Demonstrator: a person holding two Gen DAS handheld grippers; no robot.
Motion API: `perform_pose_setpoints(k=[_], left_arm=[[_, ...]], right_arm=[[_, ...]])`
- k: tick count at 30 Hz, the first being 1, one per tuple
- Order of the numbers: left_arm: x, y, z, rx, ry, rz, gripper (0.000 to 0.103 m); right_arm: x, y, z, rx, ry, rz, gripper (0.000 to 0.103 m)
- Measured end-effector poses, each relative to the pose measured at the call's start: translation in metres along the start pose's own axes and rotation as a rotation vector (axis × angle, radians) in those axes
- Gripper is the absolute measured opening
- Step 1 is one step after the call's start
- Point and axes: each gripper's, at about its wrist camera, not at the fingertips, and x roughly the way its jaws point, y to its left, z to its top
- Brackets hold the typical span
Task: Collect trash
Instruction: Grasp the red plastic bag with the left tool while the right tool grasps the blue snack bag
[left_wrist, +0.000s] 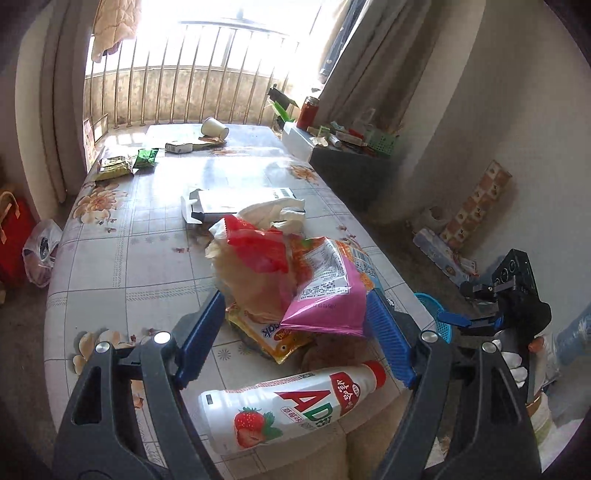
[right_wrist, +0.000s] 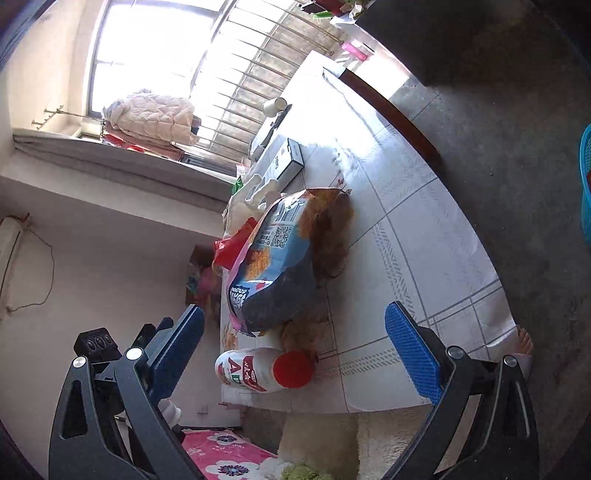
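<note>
A white AD drink bottle (left_wrist: 291, 406) with a red cap lies on its side at the table's near edge, between the fingers of my open left gripper (left_wrist: 295, 332). Beyond it is a heap of snack wrappers: a pink bag (left_wrist: 325, 291), a red wrapper (left_wrist: 258, 247), a yellow packet (left_wrist: 269, 336). My right gripper (right_wrist: 295, 343) is open and empty, tilted sideways beside the table, facing the bottle's red cap (right_wrist: 293, 369) and the large snack bag (right_wrist: 280, 266). The right gripper (left_wrist: 476, 321) also shows in the left wrist view, off the table's right side.
A flat box (left_wrist: 236, 203) and white plastic bag (left_wrist: 273, 212) lie mid-table. Green packets (left_wrist: 125, 162), a small box (left_wrist: 179, 147) and a paper cup (left_wrist: 214, 127) sit at the far end. A blue basket (left_wrist: 436, 317) stands on the floor at right. A cluttered dark cabinet (left_wrist: 347, 155) stands beyond.
</note>
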Motion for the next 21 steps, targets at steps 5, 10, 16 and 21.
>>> perform_pose_setpoints(k=[5,10,16,21], left_arm=[[0.012,0.028,0.001,-0.046,0.023,-0.008,0.075],[0.046,0.046,0.026,-0.050,0.075,-0.021,0.074],[0.091,0.060,0.054,-0.115,0.118,-0.053,0.070],[0.117,0.057,0.062,-0.113,0.132,-0.048,0.056]], right_arm=[[0.047,0.017,0.022,0.028,0.052,-0.037,0.095],[0.074,0.016,0.043,0.091,0.073,-0.072,0.095],[0.085,0.016,0.048,0.130,0.082,-0.065,0.095],[0.101,0.015,0.050,0.143,0.115,-0.076,0.095]])
